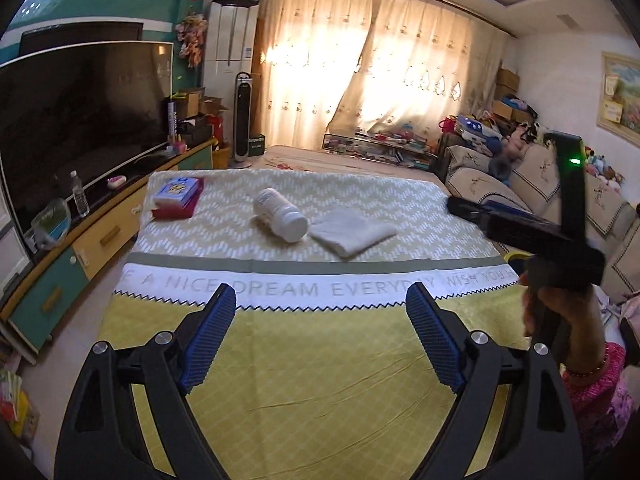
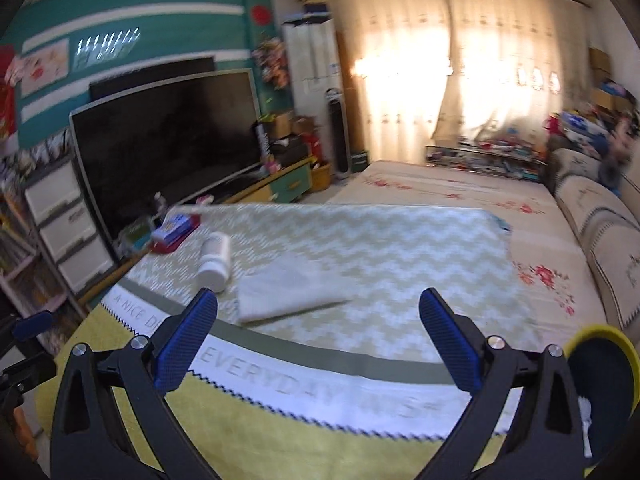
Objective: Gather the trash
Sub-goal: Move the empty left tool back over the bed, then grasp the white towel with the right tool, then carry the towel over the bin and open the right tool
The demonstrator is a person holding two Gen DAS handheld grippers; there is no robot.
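Nearest, the left gripper (image 1: 320, 308) stands with its jaws spread wide and nothing between them, its ribbed blue pads (image 1: 212, 336) set on black plastic arms. The right gripper (image 2: 320, 336) is likewise wide apart and empty. Beneath both lies a cloth (image 1: 304, 364) with a soft yellow quilted panel, then a white band edged in zigzag and printed with grey letters, then a pale green chevron weave. On the chevron part a smooth white cylindrical bottle (image 1: 282, 214) lies on its side, just beside a folded square of grey-white fabric (image 1: 352, 235). Further off, at the cloth's far left corner, sits a flat blue-and-red packet (image 1: 178, 197). At the right wrist view's right edge a round yellow-rimmed bin (image 2: 600, 392) shows.
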